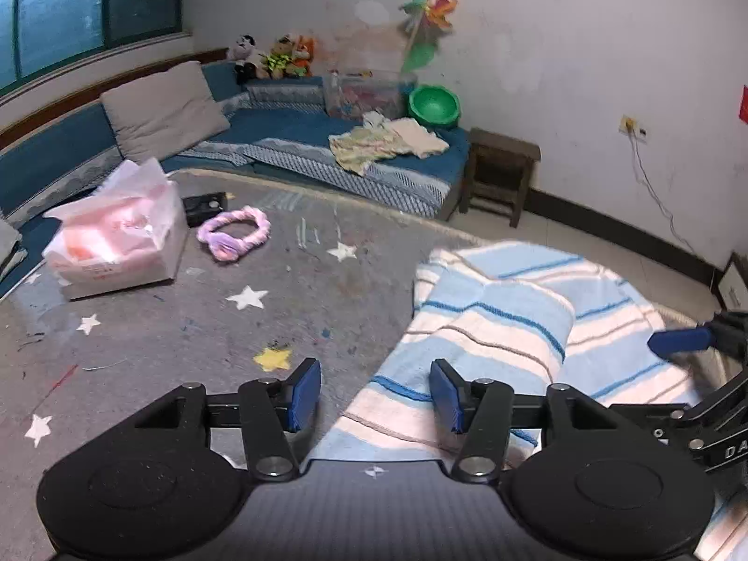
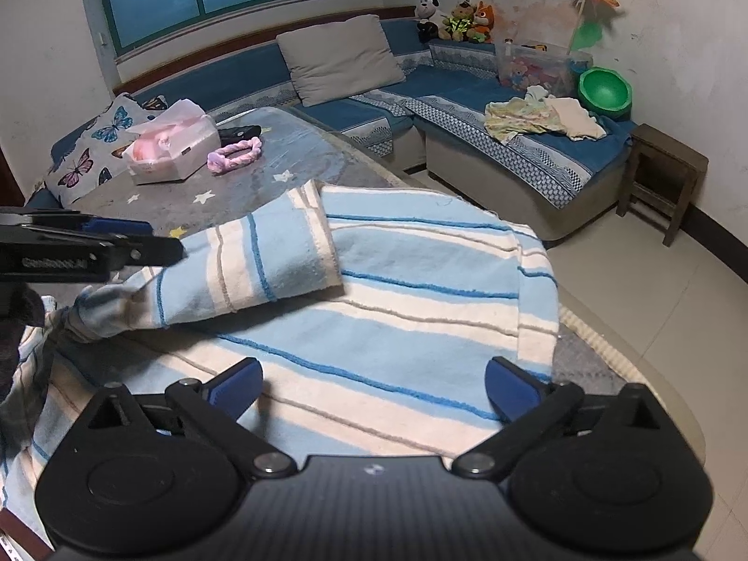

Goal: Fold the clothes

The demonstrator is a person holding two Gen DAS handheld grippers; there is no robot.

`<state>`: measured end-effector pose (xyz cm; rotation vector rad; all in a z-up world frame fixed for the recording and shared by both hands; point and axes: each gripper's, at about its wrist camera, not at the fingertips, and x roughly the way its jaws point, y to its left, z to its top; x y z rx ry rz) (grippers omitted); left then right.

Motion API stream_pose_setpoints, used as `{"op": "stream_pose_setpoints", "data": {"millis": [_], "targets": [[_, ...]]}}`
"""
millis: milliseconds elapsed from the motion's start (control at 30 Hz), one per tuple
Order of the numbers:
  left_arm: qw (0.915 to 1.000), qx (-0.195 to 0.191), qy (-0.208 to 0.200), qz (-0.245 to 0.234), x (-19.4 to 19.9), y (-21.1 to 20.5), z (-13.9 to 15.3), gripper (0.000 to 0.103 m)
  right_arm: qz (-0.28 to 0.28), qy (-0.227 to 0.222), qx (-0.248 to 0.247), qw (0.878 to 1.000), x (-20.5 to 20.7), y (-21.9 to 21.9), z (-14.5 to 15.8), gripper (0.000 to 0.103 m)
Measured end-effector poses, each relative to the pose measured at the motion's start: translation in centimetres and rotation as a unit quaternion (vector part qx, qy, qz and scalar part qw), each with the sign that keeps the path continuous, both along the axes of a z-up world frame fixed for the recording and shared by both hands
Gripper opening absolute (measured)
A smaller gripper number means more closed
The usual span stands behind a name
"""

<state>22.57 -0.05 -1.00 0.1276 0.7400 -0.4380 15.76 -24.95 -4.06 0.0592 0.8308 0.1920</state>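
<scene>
Jaws on both grippers stand spread apart and grip nothing: the left gripper (image 1: 375, 395) hangs over the edge of the striped sweater (image 2: 374, 290), the right gripper (image 2: 371, 390) over its middle. Ahead of both, one sleeve (image 2: 262, 266) lies folded across the body on the grey star-patterned table (image 1: 187, 327).

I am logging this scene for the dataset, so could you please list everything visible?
striped garment: one, light blue and cream, partly folded on the table
table: one, grey with stars
tissue box: one, pink-white, on the table
headband: one, pink-purple, beside the box
sofa: one, blue, along the walls
cushion: one, beige, on the sofa
plush toys: three, sofa corner
green bowl: one, sofa end
stool: one, dark wood, beside the sofa
left hand-held gripper: black, blue pads, open
right hand-held gripper: same, open
</scene>
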Motion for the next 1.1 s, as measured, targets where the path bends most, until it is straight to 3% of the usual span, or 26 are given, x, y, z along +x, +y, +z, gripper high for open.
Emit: {"op": "stream_pose_setpoints", "data": {"millis": [100,167,233,400,633,733,1000,1067,1100], "targets": [[0.9999,-0.006,0.009,-0.005,0.3,0.0,-0.5,0.051,0.001,-0.001,-0.007,1.0,0.0,0.3,-0.1,0.103],[0.9997,-0.014,0.015,-0.011,0.4,0.0,-0.7,0.035,0.001,-0.002,-0.009,1.0,-0.1,0.4,-0.1,0.103],[0.9999,-0.014,0.009,-0.003,0.2,0.4,-0.5,0.012,0.0,-0.003,-0.011,1.0,-0.1,0.4,-0.2,0.103],[0.9997,-0.013,-0.008,0.021,-0.1,1.3,0.0,0.004,-0.001,-0.004,-0.02,1.0,-0.2,0.7,-0.3,0.103],[0.9954,0.003,-0.046,0.085,0.4,3.8,1.7,0.002,-0.001,-0.004,-0.035,0.999,-0.2,1.2,-0.4,0.103],[0.9939,-0.003,-0.043,0.101,0.9,5.2,2.2,0.002,-0.001,-0.004,-0.036,0.999,-0.3,1.2,-0.4,0.103],[0.9994,-0.001,-0.023,0.027,-0.6,3.4,1.5,0.007,0.0,-0.003,-0.042,0.999,-0.4,1.3,-0.4,0.103],[0.9998,0.001,-0.018,0.004,-1.0,2.7,1.2,0.015,0.0,-0.004,-0.042,0.999,-0.4,1.3,-0.4,0.103],[0.9998,0.002,-0.018,-0.005,-1.3,2.3,1.1,0.028,0.0,-0.004,-0.042,0.999,-0.4,1.2,-0.4,0.103]]}}
